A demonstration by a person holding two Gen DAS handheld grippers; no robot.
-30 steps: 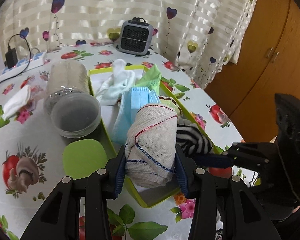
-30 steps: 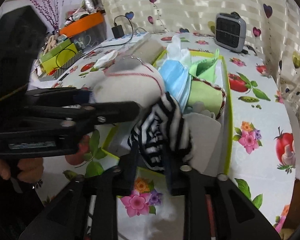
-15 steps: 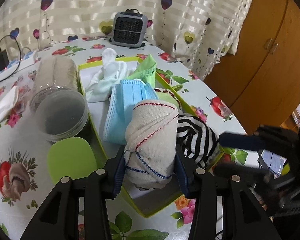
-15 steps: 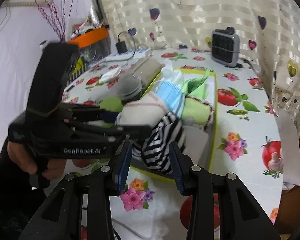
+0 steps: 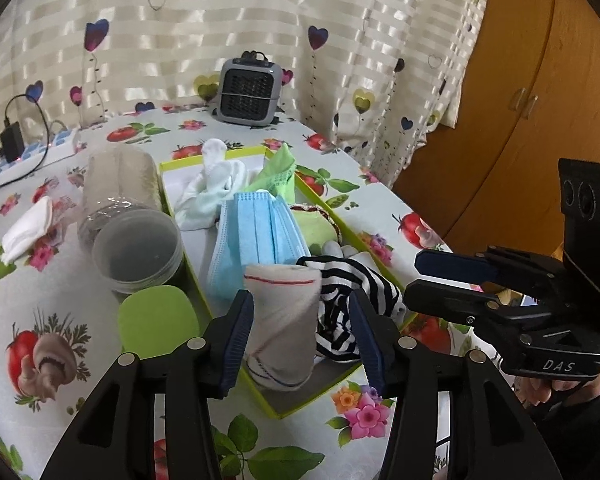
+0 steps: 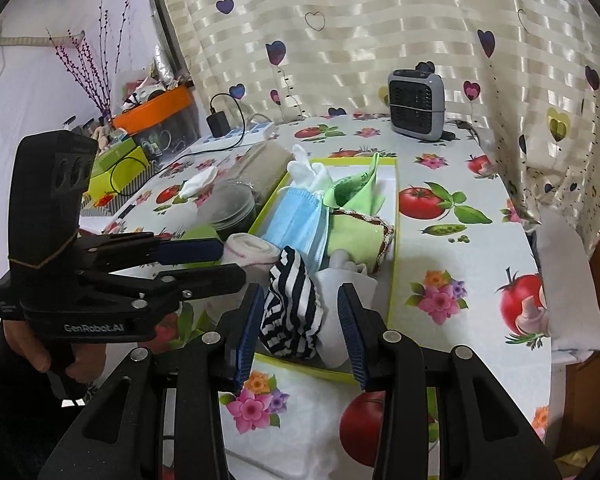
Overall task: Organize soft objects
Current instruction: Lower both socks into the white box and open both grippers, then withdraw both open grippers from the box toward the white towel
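Now both jaws spread, woven cloth roll (image 5: 282, 316), crumpled striped sock (image 6: 294, 306), rectangular green box (image 5: 300, 408).

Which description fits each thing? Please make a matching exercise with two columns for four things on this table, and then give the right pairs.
1. face mask
2. striped sock
3. grey fan
4. rolled cloth

a. black and white, in the near end of the box
b. at the far edge, by the curtain
c. light blue, in the box
d. beige with red and blue lines, between the open left gripper's fingers

Pairs: 1-c, 2-a, 3-b, 4-d
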